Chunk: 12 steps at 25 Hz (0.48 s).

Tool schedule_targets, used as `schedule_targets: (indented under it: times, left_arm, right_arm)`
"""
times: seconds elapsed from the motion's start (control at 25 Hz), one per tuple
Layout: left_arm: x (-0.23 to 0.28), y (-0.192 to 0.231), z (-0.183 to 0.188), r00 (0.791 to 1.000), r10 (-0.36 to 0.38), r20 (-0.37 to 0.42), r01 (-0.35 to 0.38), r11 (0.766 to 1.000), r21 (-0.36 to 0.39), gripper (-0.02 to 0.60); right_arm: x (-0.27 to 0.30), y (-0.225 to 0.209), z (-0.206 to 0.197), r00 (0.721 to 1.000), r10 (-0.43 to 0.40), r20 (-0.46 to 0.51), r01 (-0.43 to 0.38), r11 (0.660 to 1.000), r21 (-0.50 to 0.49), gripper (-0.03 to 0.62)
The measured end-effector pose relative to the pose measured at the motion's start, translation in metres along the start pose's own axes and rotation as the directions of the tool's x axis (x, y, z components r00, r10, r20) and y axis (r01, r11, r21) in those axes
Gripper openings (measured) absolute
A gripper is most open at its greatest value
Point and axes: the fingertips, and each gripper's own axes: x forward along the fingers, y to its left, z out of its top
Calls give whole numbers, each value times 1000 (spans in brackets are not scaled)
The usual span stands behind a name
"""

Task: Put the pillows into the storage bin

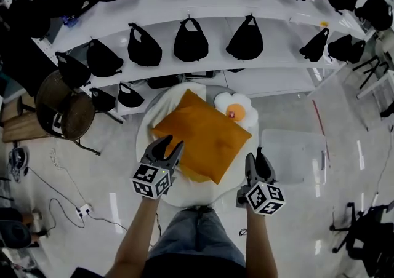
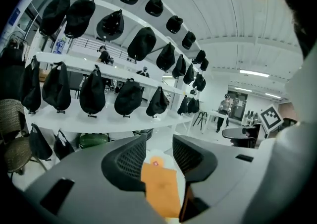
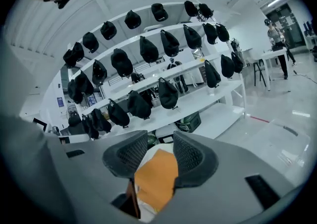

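Observation:
A large orange pillow (image 1: 206, 135) lies across a round white table (image 1: 178, 194). A fried-egg-shaped pillow (image 1: 236, 111) lies behind it, and a white pillow (image 1: 165, 103) shows under its far left corner. My left gripper (image 1: 170, 145) hovers at the orange pillow's near left edge, open with nothing between the jaws. My right gripper (image 1: 257, 160) is open and empty by the pillow's near right corner. A clear storage bin (image 1: 292, 155) stands on the floor right of the table. The left gripper view shows the orange pillow (image 2: 161, 188) beyond the left gripper (image 2: 157, 156). In the right gripper view the pillow (image 3: 156, 173) lies beyond the right gripper (image 3: 161, 153).
White curved shelves (image 1: 209, 64) hung with black bags stand behind the table. A wicker chair (image 1: 64, 107) is at the left, and a cable with a power strip (image 1: 83, 211) lies on the floor. A black chair (image 1: 369, 234) is at the lower right.

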Motion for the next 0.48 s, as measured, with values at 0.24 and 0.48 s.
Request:
schedule_targets:
  times: [0.24,0.48]
  left_arm:
    - [68,40,-48,994,23,-110,-20,999,26,161]
    - [159,105,-125,982,44,-184,-29,996,86,178]
  right_arm:
    - [56,-41,-50,993,-17,-117,17,1000,-3,152]
    - [138,-102,-146,979,-7,-206,10,1000,14,152]
